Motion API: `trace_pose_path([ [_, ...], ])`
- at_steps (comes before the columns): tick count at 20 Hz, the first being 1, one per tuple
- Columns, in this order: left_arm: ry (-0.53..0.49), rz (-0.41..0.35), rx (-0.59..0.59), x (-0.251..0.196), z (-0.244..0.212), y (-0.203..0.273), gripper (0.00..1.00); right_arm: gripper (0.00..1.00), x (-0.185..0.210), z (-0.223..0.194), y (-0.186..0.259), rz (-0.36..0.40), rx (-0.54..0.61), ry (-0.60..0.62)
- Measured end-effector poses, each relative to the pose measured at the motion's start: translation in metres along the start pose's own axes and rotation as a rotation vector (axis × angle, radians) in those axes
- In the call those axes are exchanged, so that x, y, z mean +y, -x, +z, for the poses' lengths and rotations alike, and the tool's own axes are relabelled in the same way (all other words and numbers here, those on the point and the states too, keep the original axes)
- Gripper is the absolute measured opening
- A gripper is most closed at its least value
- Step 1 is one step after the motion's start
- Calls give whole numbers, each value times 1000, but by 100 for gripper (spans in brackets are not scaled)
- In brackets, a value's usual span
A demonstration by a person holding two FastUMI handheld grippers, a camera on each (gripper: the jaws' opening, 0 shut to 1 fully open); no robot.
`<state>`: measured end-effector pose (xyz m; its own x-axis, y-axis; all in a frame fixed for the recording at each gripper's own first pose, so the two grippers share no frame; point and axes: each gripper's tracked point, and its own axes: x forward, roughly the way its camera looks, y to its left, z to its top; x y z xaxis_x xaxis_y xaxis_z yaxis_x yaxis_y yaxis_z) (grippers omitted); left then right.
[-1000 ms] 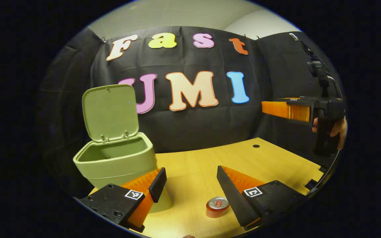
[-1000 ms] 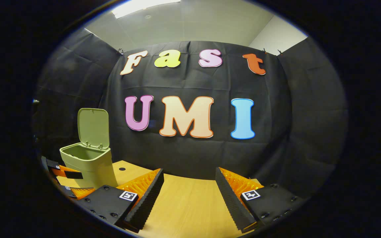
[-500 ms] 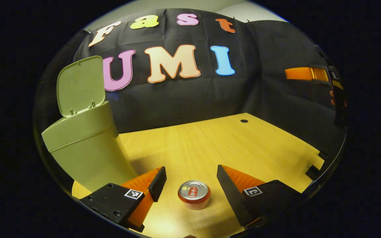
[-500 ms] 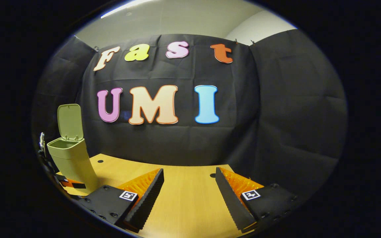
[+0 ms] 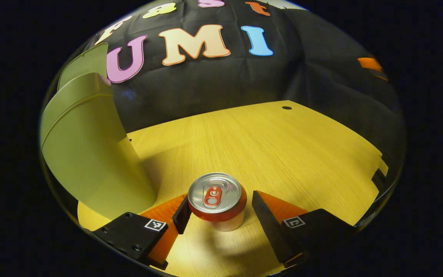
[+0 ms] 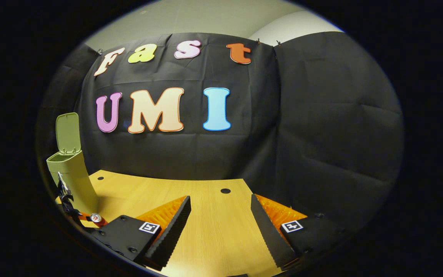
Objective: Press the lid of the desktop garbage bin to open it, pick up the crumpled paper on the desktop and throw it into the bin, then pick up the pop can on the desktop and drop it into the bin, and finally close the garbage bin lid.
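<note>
Between my left gripper's (image 5: pixel 218 209) spread jaws stands the pop can (image 5: pixel 217 201), upright, near the bin (image 5: pixel 87 154) at left. Nothing gripped yet. Close squarely on both sides, evenly. Right gripper (image 6: pixel 219 221) open, empty.

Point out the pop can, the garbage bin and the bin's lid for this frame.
pop can (image 5: pixel 214 193), left gripper view, on its silver top.
garbage bin (image 5: pixel 90 161), left gripper view, on its side wall.
lid (image 6: pixel 68 132), right gripper view, on the raised lid's inner face.
</note>
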<state>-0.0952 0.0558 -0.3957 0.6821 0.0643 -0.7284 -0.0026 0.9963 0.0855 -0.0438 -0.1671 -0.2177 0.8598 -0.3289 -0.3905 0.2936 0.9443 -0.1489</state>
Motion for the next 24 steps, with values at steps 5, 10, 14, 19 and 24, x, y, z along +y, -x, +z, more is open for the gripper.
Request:
trace_pose_path([
  [5, 1, 0, -86, 5, 49, 4, 77, 98, 20, -7, 1, 43, 8, 27],
  [10, 7, 24, -229, 28, 131, 19, 77, 98, 59, -14, 3, 124, 17, 28],
  [14, 19, 67, -343, 53, 192, 40, 76, 98, 85, -22, 8, 183, 26, 43],
  [19, 39, 165, -463, 100, 251, 71, 76, 98, 105, -22, 10, 230, 28, 44],
  [24, 87, 286, -541, 157, 271, 104, 76, 98, 116, -19, 8, 252, 26, 39],
])
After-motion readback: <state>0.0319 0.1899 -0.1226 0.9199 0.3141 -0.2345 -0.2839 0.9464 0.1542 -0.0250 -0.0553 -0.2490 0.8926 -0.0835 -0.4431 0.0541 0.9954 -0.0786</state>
